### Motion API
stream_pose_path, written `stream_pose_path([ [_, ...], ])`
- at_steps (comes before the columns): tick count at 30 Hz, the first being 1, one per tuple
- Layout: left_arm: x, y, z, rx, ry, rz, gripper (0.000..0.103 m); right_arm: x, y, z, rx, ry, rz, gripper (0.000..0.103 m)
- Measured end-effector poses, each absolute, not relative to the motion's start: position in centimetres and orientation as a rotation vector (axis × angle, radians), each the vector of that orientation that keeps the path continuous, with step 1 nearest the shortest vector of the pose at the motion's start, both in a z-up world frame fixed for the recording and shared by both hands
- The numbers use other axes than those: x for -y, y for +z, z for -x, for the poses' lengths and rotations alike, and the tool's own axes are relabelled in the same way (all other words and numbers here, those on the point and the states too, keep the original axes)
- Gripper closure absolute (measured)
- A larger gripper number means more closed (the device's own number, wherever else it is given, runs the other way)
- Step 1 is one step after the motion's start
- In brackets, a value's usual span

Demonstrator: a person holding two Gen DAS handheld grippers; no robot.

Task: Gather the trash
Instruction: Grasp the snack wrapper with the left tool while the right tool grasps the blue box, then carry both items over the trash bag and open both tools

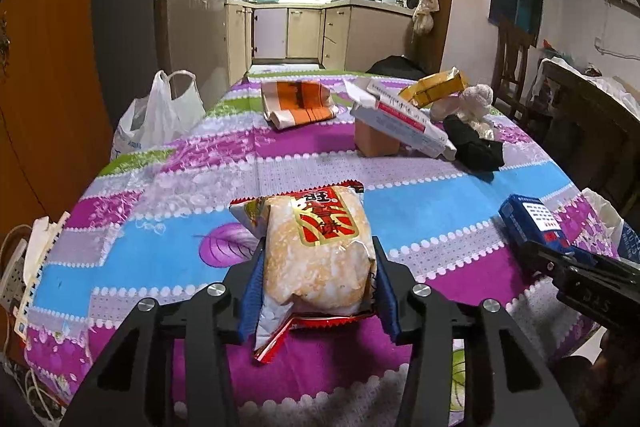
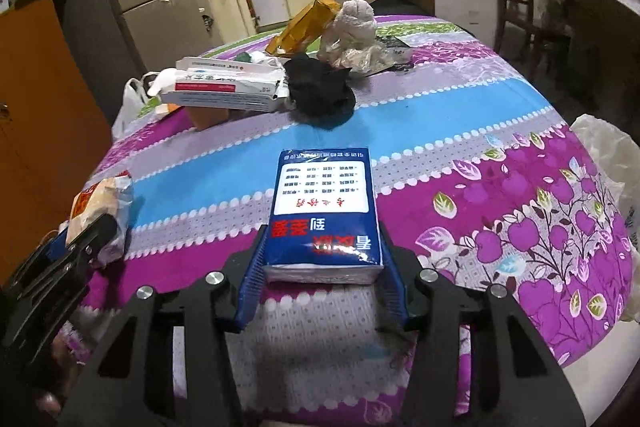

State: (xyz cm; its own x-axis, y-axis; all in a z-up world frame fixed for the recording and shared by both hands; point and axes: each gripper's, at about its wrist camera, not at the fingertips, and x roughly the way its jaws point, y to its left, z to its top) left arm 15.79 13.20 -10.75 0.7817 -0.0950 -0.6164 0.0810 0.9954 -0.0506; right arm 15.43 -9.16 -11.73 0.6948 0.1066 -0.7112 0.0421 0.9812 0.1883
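Note:
A rice-cracker snack bag (image 1: 320, 243) with a red label lies on the flowered tablecloth (image 1: 420, 195). My left gripper (image 1: 319, 247) is shut on it, its blue pads pressed against both sides. In the right wrist view a blue tissue pack (image 2: 324, 215) with white and red print sits between the blue pads of my right gripper (image 2: 323, 231), which is shut on its near end. The same tissue pack (image 1: 532, 223) and right gripper (image 1: 560, 259) show at the right edge of the left wrist view. The left gripper (image 2: 92, 235) with the snack bag (image 2: 100, 203) shows at the left.
Further back lie an orange-and-white bag (image 1: 298, 103), a long white box (image 1: 400, 119) on an orange block (image 1: 376, 143), a yellow carton (image 1: 436, 87), a plush toy (image 1: 468, 103) and black cloth (image 1: 476, 147). White plastic bags hang at the table's left (image 1: 160, 115) and right (image 2: 604, 155).

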Motion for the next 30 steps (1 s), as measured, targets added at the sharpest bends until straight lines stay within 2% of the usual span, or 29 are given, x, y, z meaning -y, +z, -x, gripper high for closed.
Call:
stream_pose_path([
  [8,-11.0,-8.0,-14.8,-0.621,-0.099,-0.051,0.055,9.7,-10.0,-13.7,-0.789,0.1,-0.206,0.055],
  [22,-7.2,-8.3,-14.1,-0.675,-0.117,-0.137,0.056,10.7,-9.3,-11.7,-0.769,0.118,-0.206,0.055],
  [30,-4.1,-6.1,-15.2,-0.639,-0.157,-0.174,0.056,13.9,-5.5,-11.9,-0.685,0.11,-0.207,0.055],
])
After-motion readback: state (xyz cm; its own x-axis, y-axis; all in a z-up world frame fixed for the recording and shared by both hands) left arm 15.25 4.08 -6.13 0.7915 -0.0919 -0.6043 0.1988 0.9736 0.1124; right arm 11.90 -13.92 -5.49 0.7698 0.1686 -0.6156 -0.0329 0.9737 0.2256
